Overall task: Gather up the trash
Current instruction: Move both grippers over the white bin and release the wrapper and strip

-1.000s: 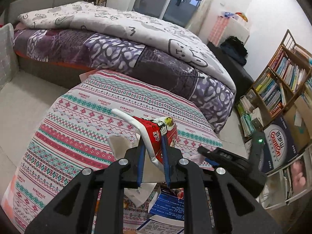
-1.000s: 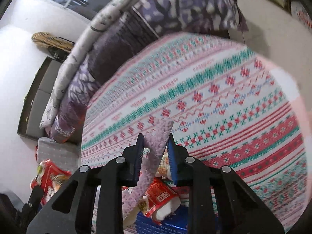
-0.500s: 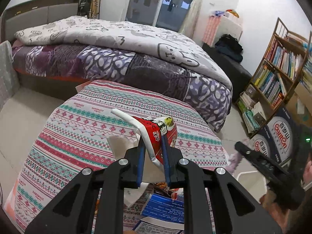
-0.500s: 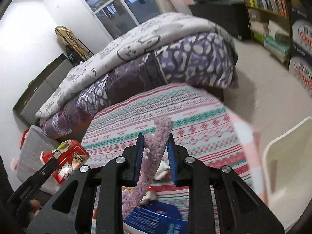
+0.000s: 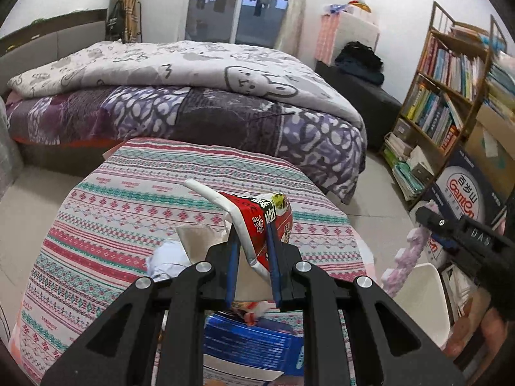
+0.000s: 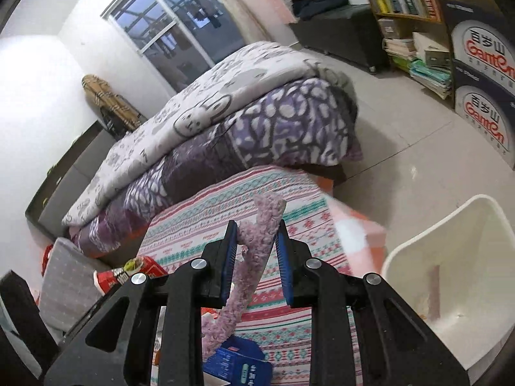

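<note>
My left gripper (image 5: 252, 241) is shut on a red and white snack wrapper (image 5: 257, 218), held above the patterned tablecloth (image 5: 128, 199). The same wrapper (image 6: 128, 271) shows at the lower left of the right wrist view. My right gripper (image 6: 257, 241) is shut on a strip of fluffy lilac fabric (image 6: 257, 251) that hangs down between its fingers. In the left wrist view that gripper (image 5: 428, 217) is at the right with the lilac fabric (image 5: 405, 257) dangling over a white bin (image 5: 425, 296). The bin (image 6: 450, 257) lies to the lower right of the right gripper.
Crumpled paper (image 5: 167, 257) and a blue box (image 5: 251, 344) lie on the table under the left gripper. A bed with a purple and grey quilt (image 5: 193, 96) stands behind the table. A bookshelf (image 5: 450, 96) and printed cartons (image 5: 463, 193) line the right wall.
The right gripper has risen and swung right with the lilac fabric, bringing the white bin into its view. The left gripper has shifted sideways, still gripping the wrapper.
</note>
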`<state>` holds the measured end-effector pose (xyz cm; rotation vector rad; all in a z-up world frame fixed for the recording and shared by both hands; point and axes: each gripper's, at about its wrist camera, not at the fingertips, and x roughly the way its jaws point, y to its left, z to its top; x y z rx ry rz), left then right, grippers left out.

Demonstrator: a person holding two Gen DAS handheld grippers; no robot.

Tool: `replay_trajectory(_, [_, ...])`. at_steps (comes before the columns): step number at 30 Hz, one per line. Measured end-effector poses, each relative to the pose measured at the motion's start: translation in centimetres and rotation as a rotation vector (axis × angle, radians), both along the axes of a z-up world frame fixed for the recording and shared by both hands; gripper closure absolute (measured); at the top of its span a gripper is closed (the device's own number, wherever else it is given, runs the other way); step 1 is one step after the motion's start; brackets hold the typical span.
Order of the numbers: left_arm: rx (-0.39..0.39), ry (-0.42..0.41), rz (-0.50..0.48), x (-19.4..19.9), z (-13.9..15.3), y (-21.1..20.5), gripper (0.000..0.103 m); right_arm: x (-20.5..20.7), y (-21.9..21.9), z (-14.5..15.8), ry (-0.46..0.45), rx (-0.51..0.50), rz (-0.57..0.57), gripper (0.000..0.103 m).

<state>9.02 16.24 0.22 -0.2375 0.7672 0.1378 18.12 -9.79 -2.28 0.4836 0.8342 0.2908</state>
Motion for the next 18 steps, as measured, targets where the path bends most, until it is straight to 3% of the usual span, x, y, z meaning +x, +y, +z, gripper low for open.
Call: replay_trajectory(18, [0.022, 0.032, -0.175, 1.3, -1.6, -9.4, 0.086, -0.8, -12.4, 0.0, 0.057, -0.090, -0.202, 0.080])
